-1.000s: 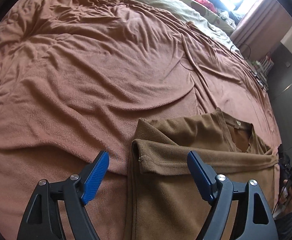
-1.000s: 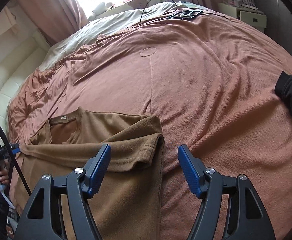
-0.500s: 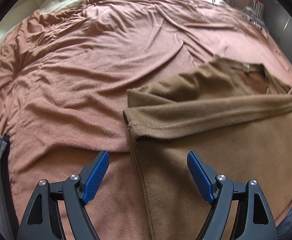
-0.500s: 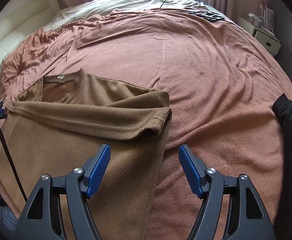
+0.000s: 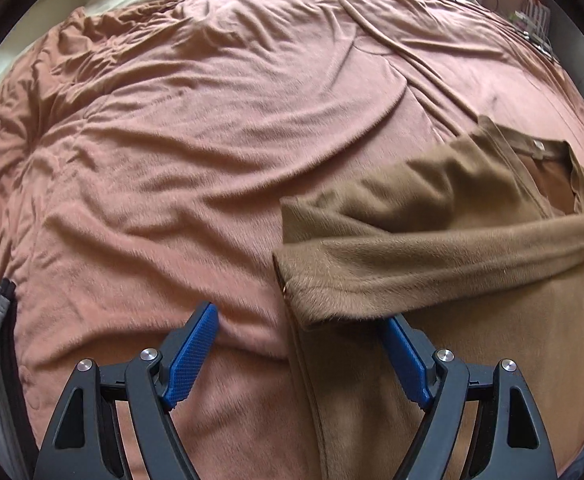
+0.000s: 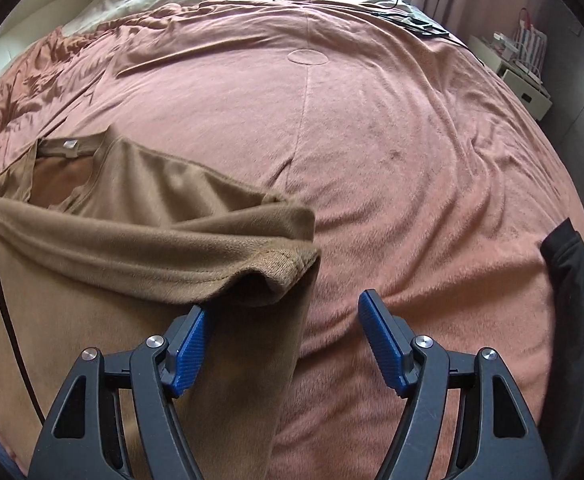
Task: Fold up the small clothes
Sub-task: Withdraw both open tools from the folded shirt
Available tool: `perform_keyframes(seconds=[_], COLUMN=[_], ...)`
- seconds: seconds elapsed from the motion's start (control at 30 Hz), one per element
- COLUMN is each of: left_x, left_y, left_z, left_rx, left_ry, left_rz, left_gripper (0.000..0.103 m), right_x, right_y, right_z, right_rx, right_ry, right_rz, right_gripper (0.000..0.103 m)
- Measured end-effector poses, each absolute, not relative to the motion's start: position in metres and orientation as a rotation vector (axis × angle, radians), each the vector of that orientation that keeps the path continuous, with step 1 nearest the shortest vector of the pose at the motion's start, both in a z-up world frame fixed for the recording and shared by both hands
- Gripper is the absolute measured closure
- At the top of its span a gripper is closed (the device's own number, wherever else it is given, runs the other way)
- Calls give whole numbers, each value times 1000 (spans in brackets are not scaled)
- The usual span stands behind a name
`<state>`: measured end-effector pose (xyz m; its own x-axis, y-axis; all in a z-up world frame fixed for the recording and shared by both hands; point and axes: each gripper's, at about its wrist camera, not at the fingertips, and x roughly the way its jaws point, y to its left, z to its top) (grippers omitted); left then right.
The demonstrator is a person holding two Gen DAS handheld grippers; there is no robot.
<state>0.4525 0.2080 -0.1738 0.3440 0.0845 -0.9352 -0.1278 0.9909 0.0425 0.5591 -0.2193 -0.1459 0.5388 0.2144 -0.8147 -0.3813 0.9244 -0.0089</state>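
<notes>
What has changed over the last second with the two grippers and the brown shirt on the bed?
Both grippers came down and forward to the brown shirt: the left gripper now straddles its left side edge, the right gripper its right side edge, just below the folded-in sleeves. Neither took hold; both stayed open. The shirt lay unchanged on the pink blanket.

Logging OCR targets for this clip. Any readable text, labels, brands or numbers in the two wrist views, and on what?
None readable.
Neck tag of the brown shirt: a small pale patch, too small and blurred to read.
Items on the white side cabinet: striped packaging, no legible print.
Left gripper and right gripper: no markings visible.
</notes>
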Motion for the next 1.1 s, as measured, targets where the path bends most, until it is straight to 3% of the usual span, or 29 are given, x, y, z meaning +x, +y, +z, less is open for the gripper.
perform_keyframes(seconds=[0.27,0.4,0.6,0.77,0.83,0.9,1.03,1.1], left_x=[486,489,477,472,473,477,484,487], left_y=[225,233,240,233,231,227,221,218], left_z=[-171,-158,-144,-148,-151,-154,-159,-161], left_rx=[-113,-169,-237,-221,-209,-189,-158,-154], left_ry=[1189,1118,1069,1068,1068,1076,1081,1084], left_rz=[178,187,98,52,51,51,46,35], left_gripper=[20,32,41,42,46,57,60,70], right_x=[586,581,561,551,552,559,573,581], right_y=[-217,-224,-236,-245,-245,-243,-231,-226], right_z=[-141,-127,-125,-133,-133,-132,-133,-137], right_rx=[-111,-37,-16,-42,-60,-79,-93,-95], right_ry=[908,855,832,838,840,847,858,870], right_rz=[337,330,406,450,456,451,447,445], right_gripper=[33,33,33,33,38,42,44,55])
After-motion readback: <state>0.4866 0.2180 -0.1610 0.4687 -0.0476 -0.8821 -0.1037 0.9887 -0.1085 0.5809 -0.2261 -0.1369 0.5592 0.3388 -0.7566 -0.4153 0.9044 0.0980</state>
